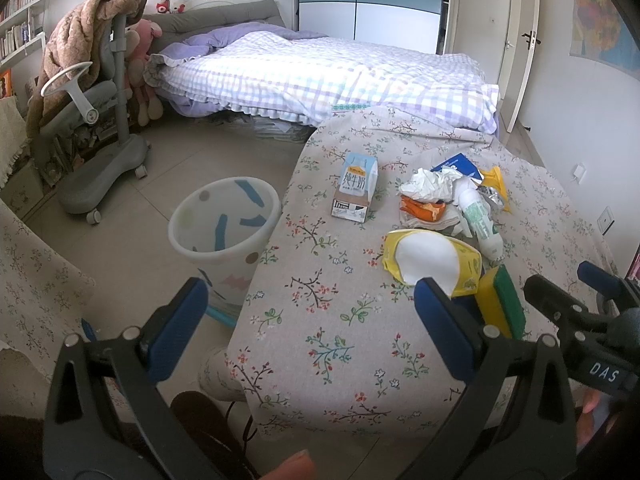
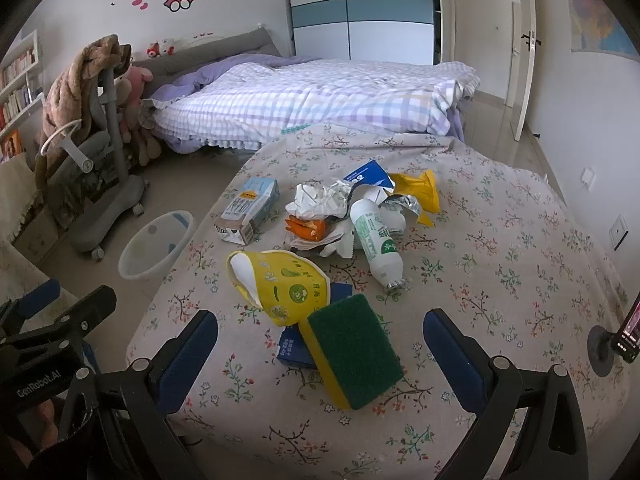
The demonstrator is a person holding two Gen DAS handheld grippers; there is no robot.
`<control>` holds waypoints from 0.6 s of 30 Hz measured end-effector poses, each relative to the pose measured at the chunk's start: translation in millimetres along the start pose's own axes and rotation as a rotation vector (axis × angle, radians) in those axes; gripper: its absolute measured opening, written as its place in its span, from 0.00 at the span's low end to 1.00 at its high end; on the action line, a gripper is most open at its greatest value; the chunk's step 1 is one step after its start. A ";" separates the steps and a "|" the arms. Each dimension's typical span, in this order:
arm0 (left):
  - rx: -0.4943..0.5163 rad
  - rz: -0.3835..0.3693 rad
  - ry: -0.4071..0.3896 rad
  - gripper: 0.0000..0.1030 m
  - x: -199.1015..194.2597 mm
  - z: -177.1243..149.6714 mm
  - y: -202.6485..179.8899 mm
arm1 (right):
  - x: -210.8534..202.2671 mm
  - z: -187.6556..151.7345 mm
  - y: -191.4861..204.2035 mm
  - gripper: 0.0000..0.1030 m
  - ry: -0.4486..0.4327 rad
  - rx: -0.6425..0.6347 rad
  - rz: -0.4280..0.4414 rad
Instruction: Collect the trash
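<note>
Trash lies on a floral-cloth table [image 2: 500, 248]: a milk carton [image 2: 248, 210], crumpled paper [image 2: 320, 200], an orange wrapper [image 2: 308, 228], a white plastic bottle [image 2: 376, 240], a yellow paper bowl [image 2: 280, 284], a green-and-yellow sponge [image 2: 354, 350] on a blue box [image 2: 296, 346], and yellow and blue packets [image 2: 418, 188]. A white bin [image 1: 224, 224] stands on the floor left of the table. My left gripper [image 1: 312, 320] is open over the table's near left edge. My right gripper [image 2: 320, 344] is open, with the sponge between its fingers, not touching.
A bed [image 2: 320, 96] with a checked quilt stands behind the table. A grey wheeled chair [image 1: 96, 128] draped with a brown blanket stands at the left, by bookshelves. A phone on a mount [image 2: 624, 336] is at the right edge. A door [image 2: 524, 48] is at the back right.
</note>
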State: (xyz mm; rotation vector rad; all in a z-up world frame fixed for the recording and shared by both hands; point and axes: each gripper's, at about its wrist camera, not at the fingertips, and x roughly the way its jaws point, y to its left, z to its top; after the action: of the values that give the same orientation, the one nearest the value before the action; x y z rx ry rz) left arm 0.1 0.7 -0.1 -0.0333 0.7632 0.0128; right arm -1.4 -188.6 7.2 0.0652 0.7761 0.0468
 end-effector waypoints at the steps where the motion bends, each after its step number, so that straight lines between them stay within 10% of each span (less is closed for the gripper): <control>1: 0.001 0.000 0.000 0.99 -0.1 0.0 -0.1 | 0.1 0.2 0.0 1.00 0.001 -0.001 0.001; 18: 0.005 0.004 -0.008 0.99 0.5 -0.7 0.3 | -0.7 0.6 3.2 1.00 -0.002 -0.001 0.005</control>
State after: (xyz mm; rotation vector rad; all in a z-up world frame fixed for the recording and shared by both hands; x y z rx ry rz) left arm 0.0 0.9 -0.9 -0.0273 0.7553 0.0147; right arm -1.5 -185.4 8.4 0.0663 0.7738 0.0520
